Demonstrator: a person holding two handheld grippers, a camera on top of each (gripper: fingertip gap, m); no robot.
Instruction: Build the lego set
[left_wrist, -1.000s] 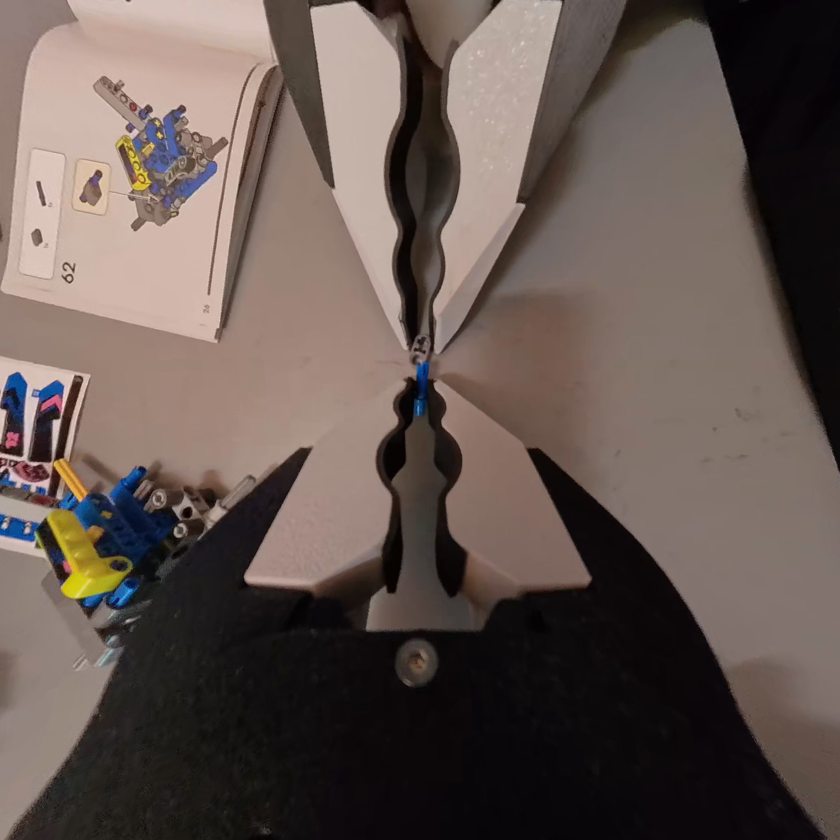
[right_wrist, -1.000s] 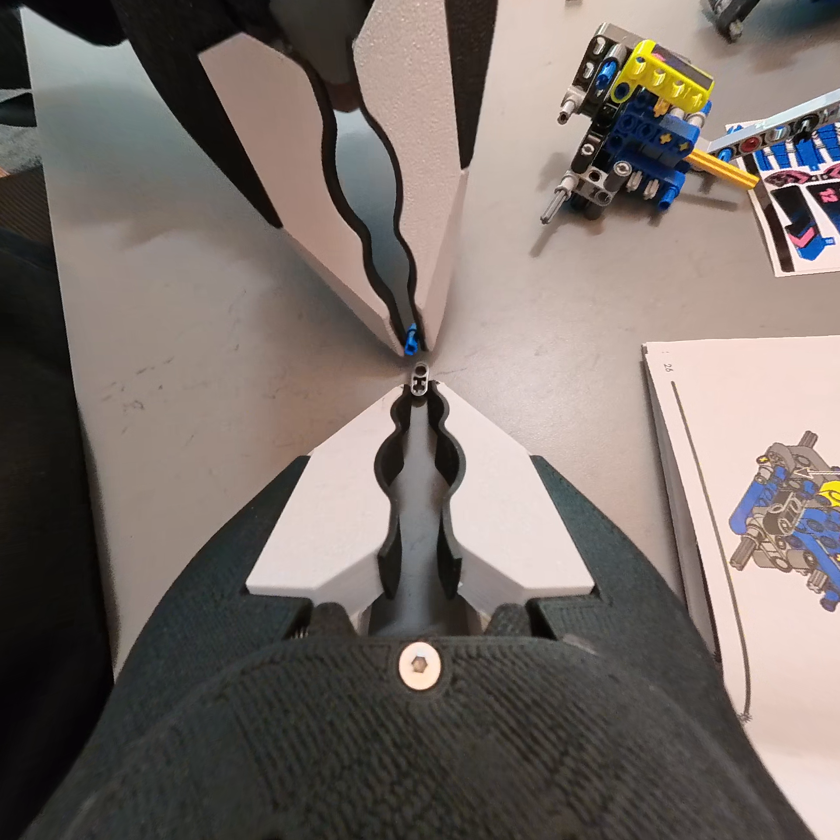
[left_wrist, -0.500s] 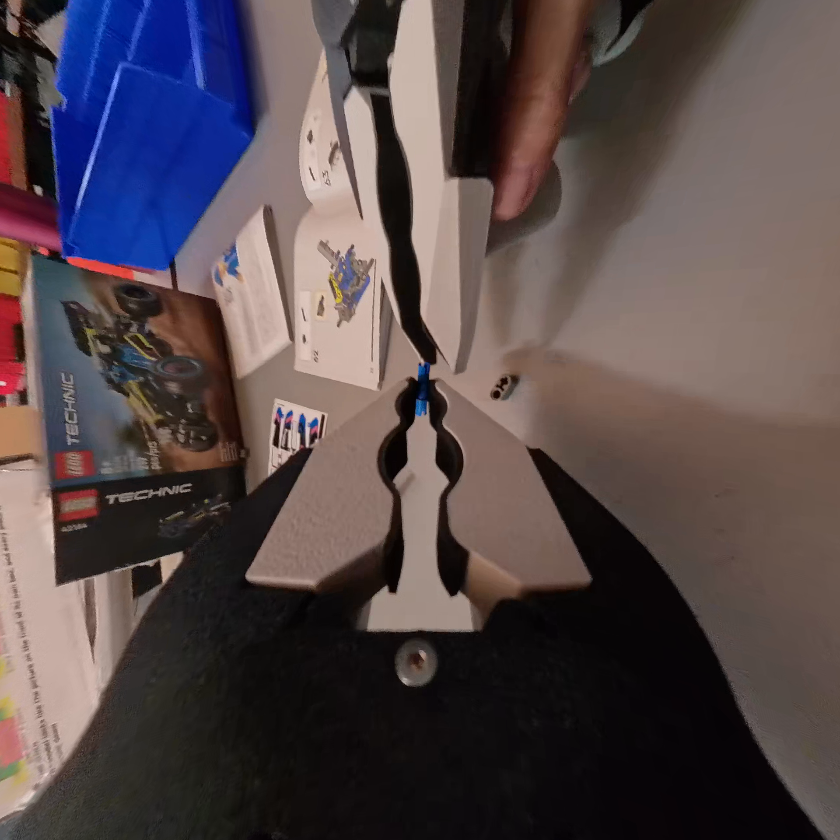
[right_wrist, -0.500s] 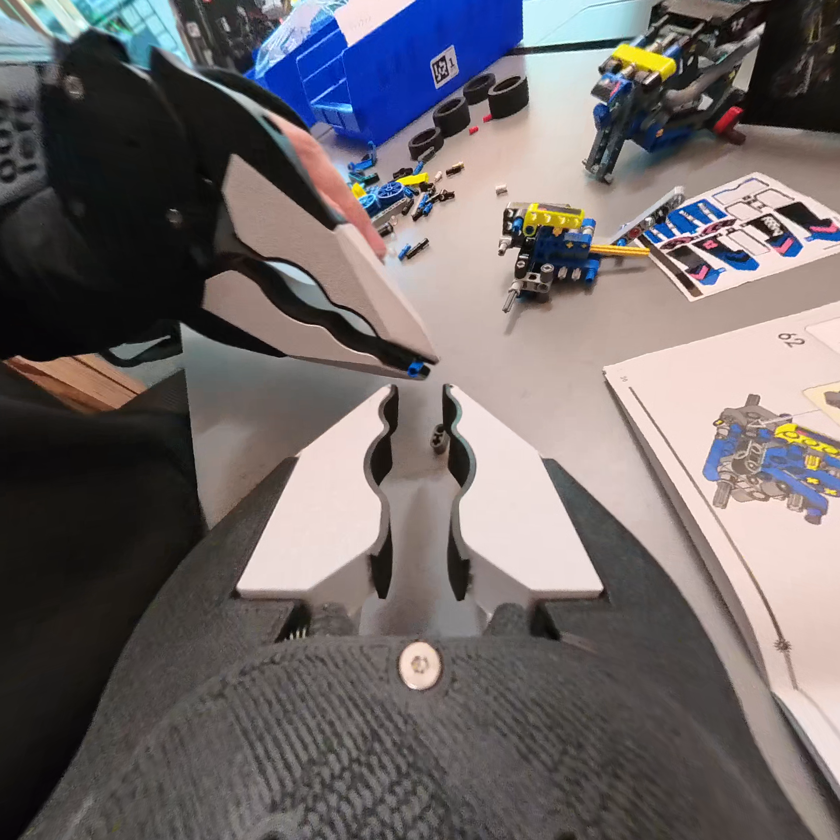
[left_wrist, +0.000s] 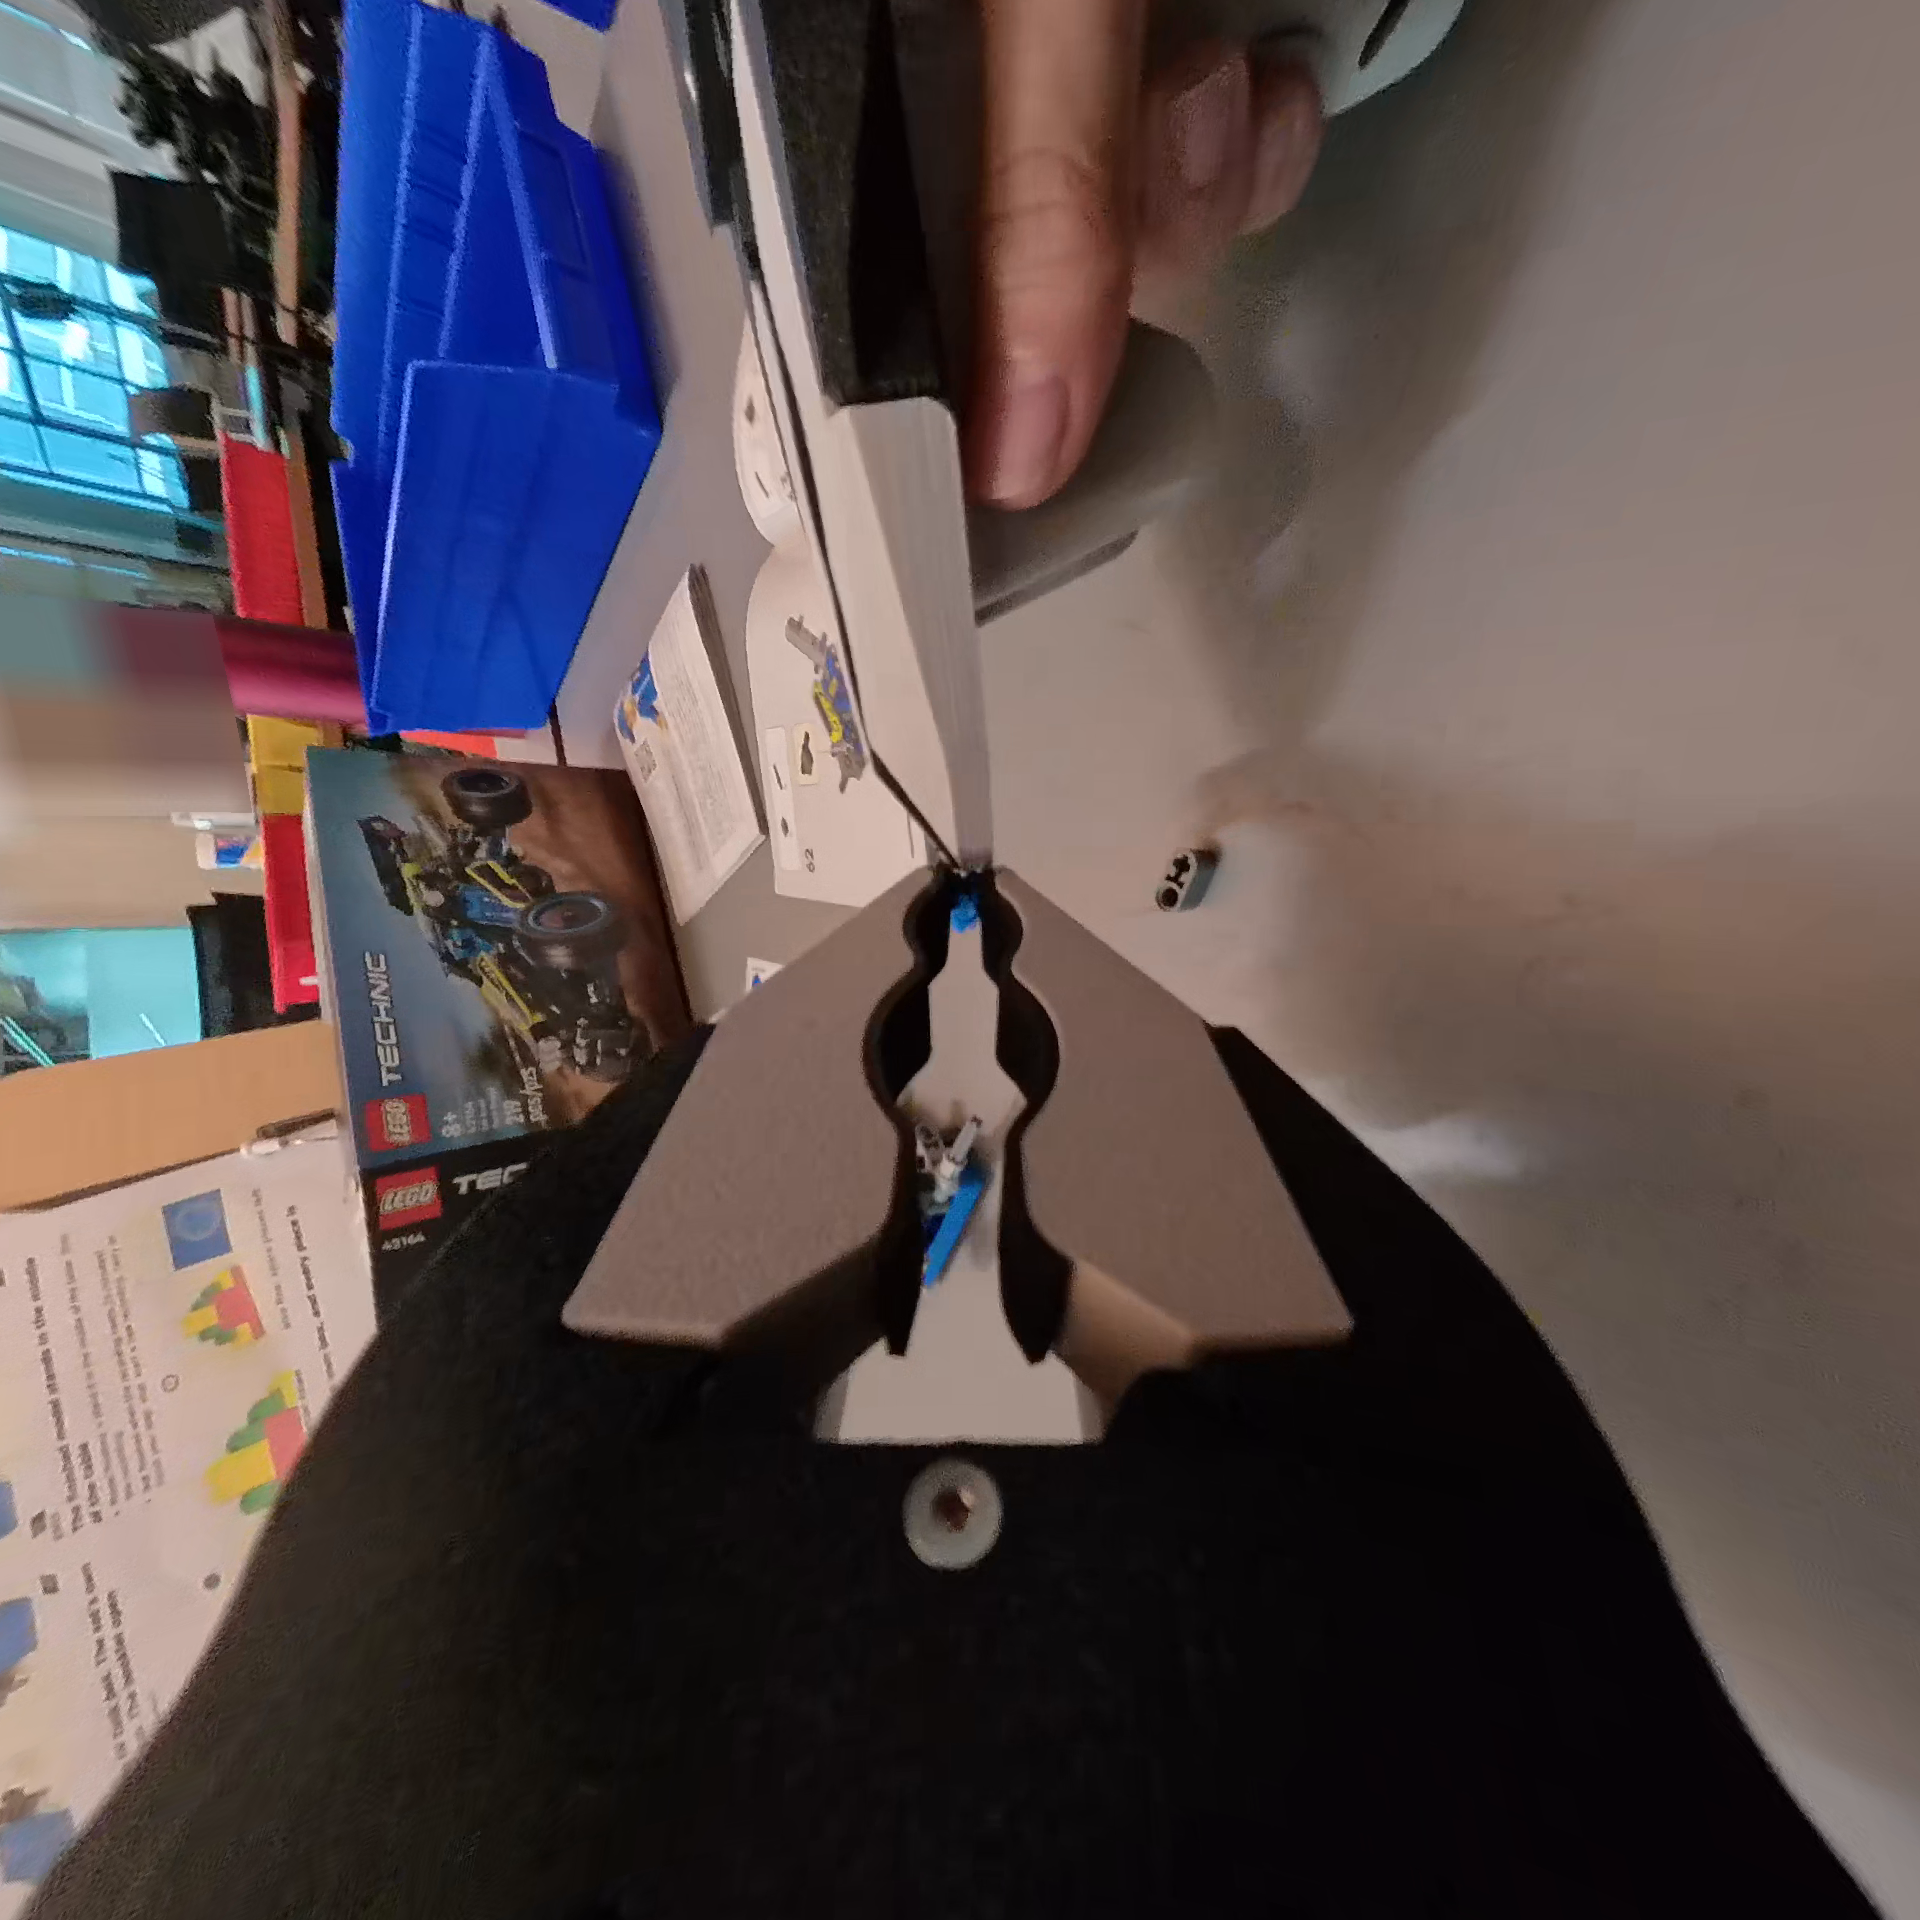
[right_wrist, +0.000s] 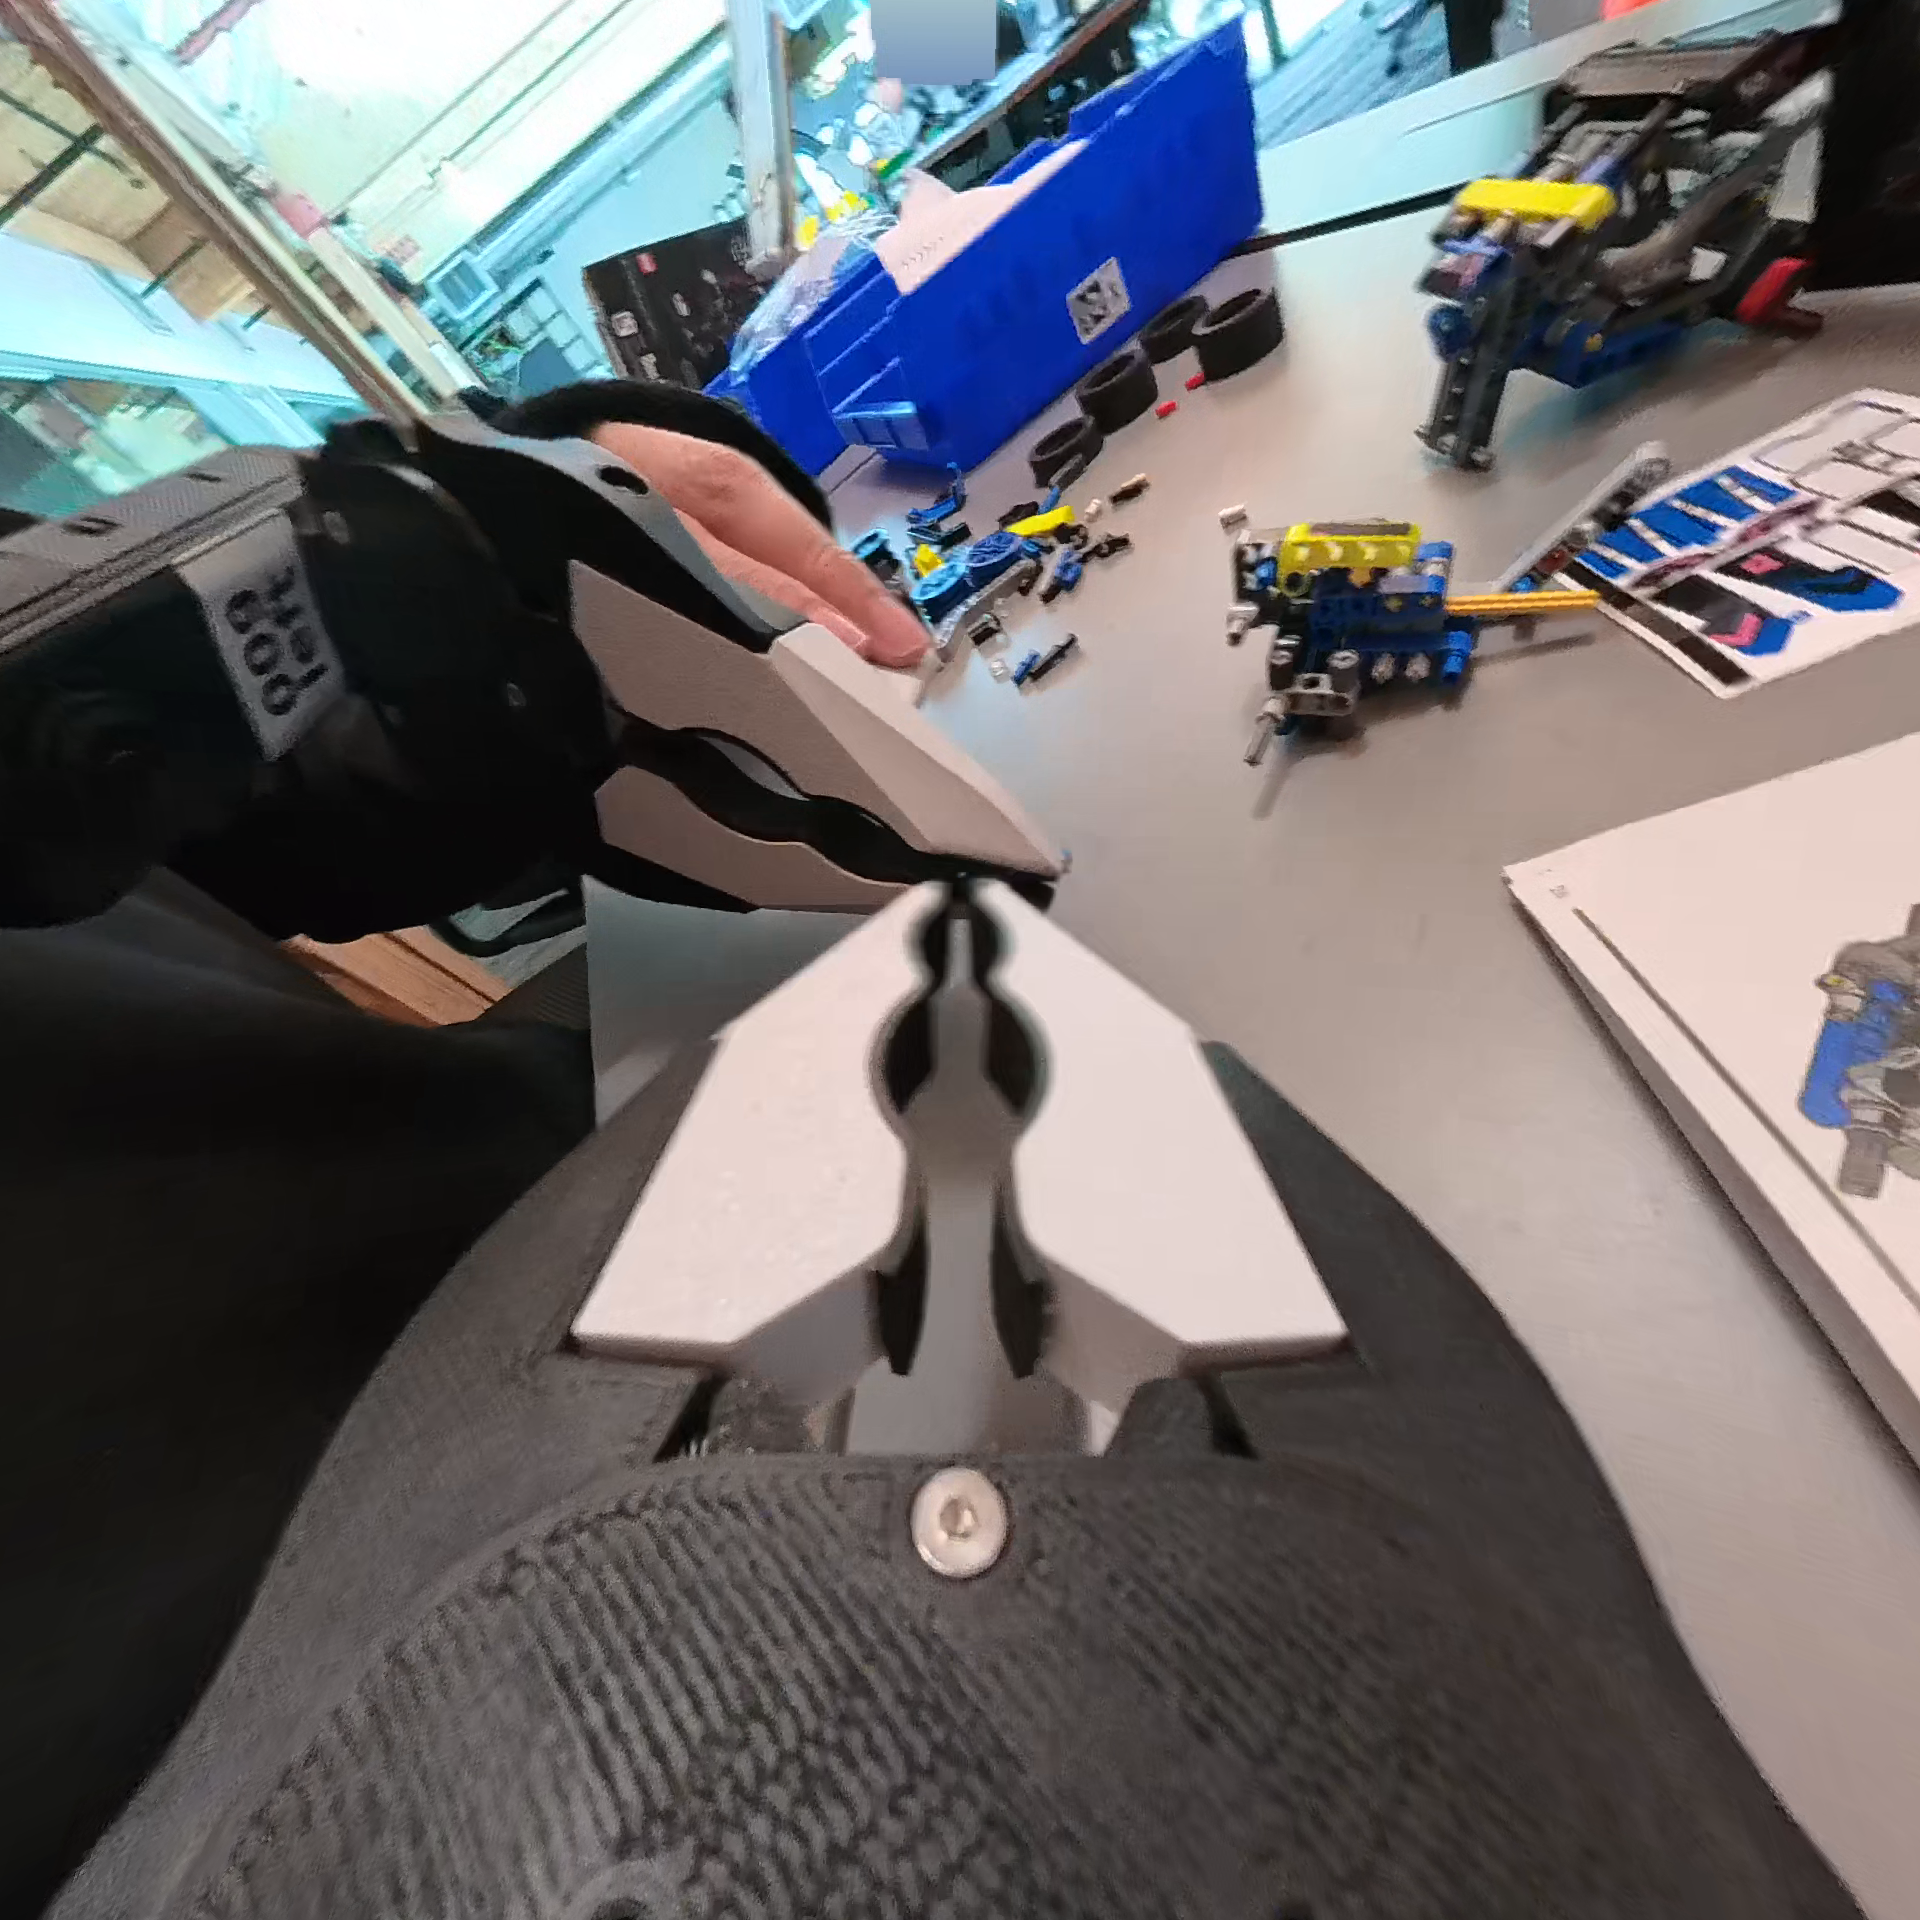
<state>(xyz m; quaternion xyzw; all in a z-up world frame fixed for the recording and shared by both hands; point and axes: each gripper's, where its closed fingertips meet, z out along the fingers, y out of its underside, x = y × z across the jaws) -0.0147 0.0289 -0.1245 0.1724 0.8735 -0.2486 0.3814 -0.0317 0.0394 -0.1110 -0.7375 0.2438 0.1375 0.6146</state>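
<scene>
A small blue pin (left_wrist: 964, 912) sits pinched at the very tips of the left tool (left_wrist: 966, 896), jaws closed on it, held above the table (left_wrist: 1558, 623). The grey connector (left_wrist: 1184, 879) it appears meant for lies loose on the table just beside the tips, apart from both tools. The right tool (right_wrist: 971, 896) meets the left tip to tip; its jaws stand narrow, nearly together, and whether they grip anything cannot be told. The step in hand appears to be joining pin and connector, with the connector not in either grip. The next move likely calls for the right tool to take up the connector and present its hole squarely to the pin. The partly built blue and yellow assembly (right_wrist: 1351, 613) stands well apart, beyond it the sticker sheet (right_wrist: 1766, 561); the instruction booklet (right_wrist: 1745, 1039) lies open nearby.
</scene>
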